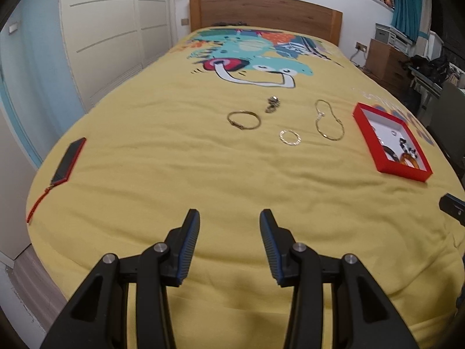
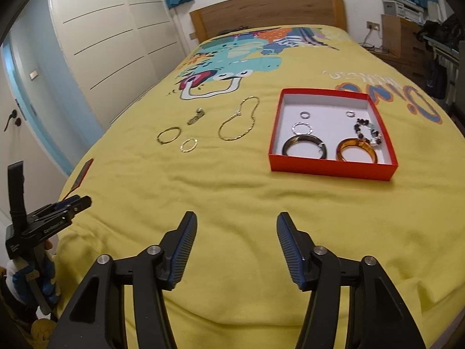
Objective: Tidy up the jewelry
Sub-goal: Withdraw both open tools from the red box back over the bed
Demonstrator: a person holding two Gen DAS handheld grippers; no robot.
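Note:
A red box (image 2: 331, 168) (image 1: 361, 129) with a white floor lies on the yellow bed. It holds a dark bangle (image 2: 304, 146), an amber bangle (image 2: 358, 150), a bead bracelet (image 2: 368, 131) and small rings. Loose on the cover lie a gold bangle (image 1: 243, 119) (image 2: 168, 135), a thin hoop (image 1: 290, 137) (image 2: 189, 145), a gold chain (image 1: 328, 119) (image 2: 239, 119) and a small metal piece (image 1: 272, 104) (image 2: 196, 116). My left gripper (image 1: 229, 218) (image 2: 69, 203) is open and empty near the bed's foot. My right gripper (image 2: 237, 221) is open and empty, short of the box.
A red-cased phone (image 1: 69, 160) with a red strap lies at the bed's left edge. White wardrobe doors (image 1: 110, 35) stand left of the bed, a wooden headboard (image 1: 261, 11) at the far end, and a wooden dresser (image 1: 386, 61) at the right.

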